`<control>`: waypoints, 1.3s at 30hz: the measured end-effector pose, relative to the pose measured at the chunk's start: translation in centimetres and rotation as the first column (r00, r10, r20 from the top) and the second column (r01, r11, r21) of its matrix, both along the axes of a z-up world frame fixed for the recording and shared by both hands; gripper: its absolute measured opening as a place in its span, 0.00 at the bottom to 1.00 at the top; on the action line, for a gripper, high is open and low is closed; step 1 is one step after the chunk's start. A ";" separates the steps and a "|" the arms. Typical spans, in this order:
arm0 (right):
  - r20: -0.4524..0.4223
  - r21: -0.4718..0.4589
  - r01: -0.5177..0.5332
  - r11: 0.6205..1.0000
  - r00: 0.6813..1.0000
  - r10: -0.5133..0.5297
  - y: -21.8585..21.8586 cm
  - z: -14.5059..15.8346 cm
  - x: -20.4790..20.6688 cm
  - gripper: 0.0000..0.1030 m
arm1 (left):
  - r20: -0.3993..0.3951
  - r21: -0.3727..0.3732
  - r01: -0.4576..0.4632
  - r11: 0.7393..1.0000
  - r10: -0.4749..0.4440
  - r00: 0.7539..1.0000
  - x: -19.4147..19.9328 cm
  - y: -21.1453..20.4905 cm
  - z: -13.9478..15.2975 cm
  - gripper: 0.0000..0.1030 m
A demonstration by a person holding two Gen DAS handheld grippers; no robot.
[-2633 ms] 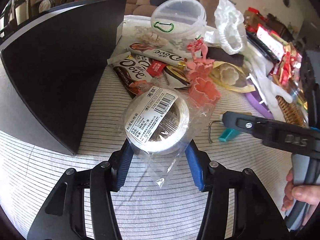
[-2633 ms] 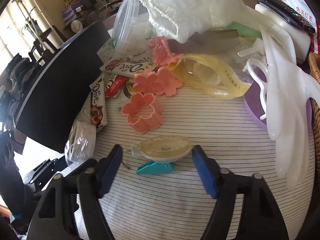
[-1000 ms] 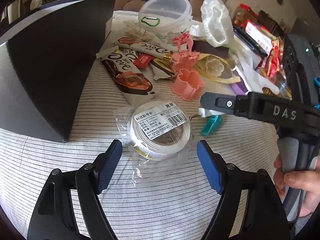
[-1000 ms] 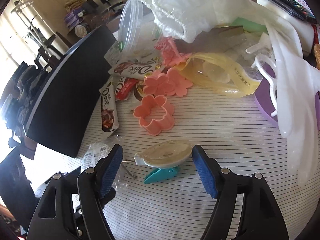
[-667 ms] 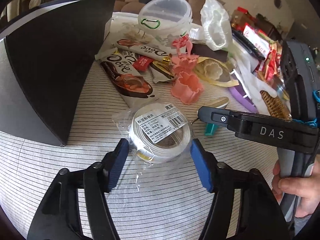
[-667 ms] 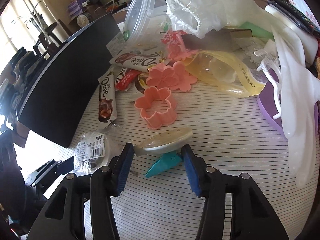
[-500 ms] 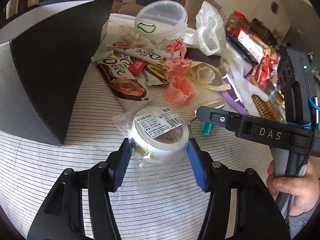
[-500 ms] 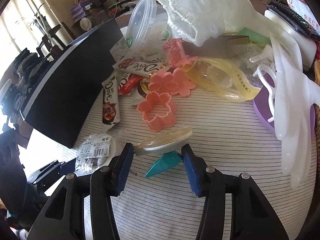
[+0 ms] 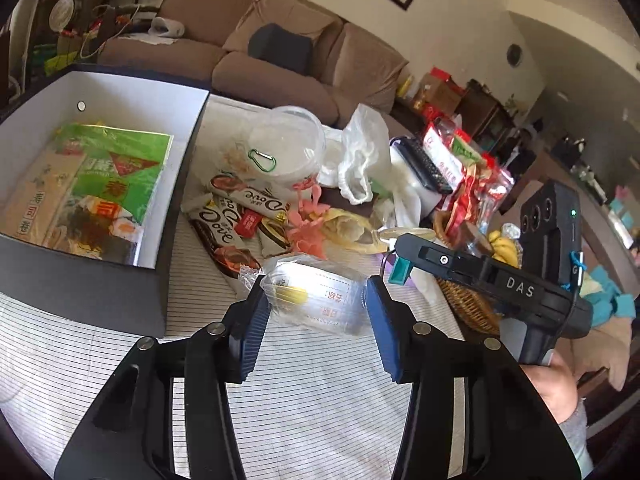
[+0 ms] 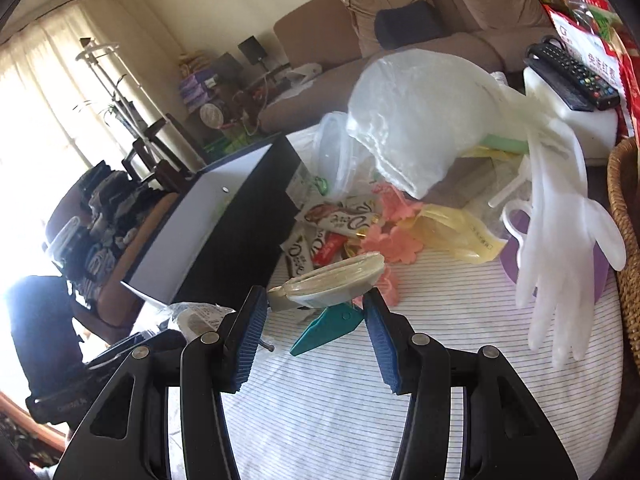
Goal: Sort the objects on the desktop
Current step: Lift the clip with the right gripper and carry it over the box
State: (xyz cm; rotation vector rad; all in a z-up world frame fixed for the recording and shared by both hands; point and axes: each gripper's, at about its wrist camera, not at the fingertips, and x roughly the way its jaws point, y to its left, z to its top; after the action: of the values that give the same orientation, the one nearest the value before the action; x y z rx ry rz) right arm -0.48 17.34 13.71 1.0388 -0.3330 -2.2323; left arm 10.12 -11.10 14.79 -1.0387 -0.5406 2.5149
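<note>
The left tool (image 9: 316, 312) is closing on a bagged roll of tape (image 9: 316, 300), low centre of its view and lifted clear of the striped surface (image 9: 320, 400). The right tool (image 10: 316, 312) pinches a round clip (image 10: 332, 280) by its rim. Risk, as I judge it: the slippery bag could slide from the pads, and the tilted clip could twist free. Only the left view shows inside the open box (image 9: 120, 96), upper left, already holding packets; the right view shows just its outer wall.

1. An open box (image 9: 100, 280) is set at the bench's (image 9: 320, 400) left.
2. Chocolate bars (image 9: 224, 224) are laid just right of it.
3. A wicker basket (image 9: 468, 300) is placed far right.
</note>
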 end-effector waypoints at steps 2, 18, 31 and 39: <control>-0.023 -0.028 -0.015 0.999 1.000 0.015 -1.0 1.0 0.4 0.50 | -0.024 -0.009 -0.017 1.000 0.017 1.000 0.1 -1.8 1.9 0.44; -0.072 -0.024 -0.171 0.985 0.983 0.169 -12.9 3.7 0.7 0.50 | -0.012 -0.163 -0.144 0.976 0.144 0.989 -3.7 -13.3 5.5 0.36; -0.056 0.026 -0.184 0.983 0.981 0.185 -14.8 3.1 1.1 0.50 | 0.038 -0.106 -0.083 0.991 0.087 0.995 1.0 -11.2 1.9 0.53; -0.085 0.160 -0.257 0.953 0.958 0.273 -19.2 3.7 0.3 0.50 | 0.023 -0.108 -0.138 0.985 0.141 0.990 1.3 -11.3 1.6 0.58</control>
State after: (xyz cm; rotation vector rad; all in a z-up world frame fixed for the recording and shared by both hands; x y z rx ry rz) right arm -0.22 -1.81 17.42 0.9722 0.0200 -2.0801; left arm 11.47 -22.37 16.39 -1.1149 -0.5101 2.6802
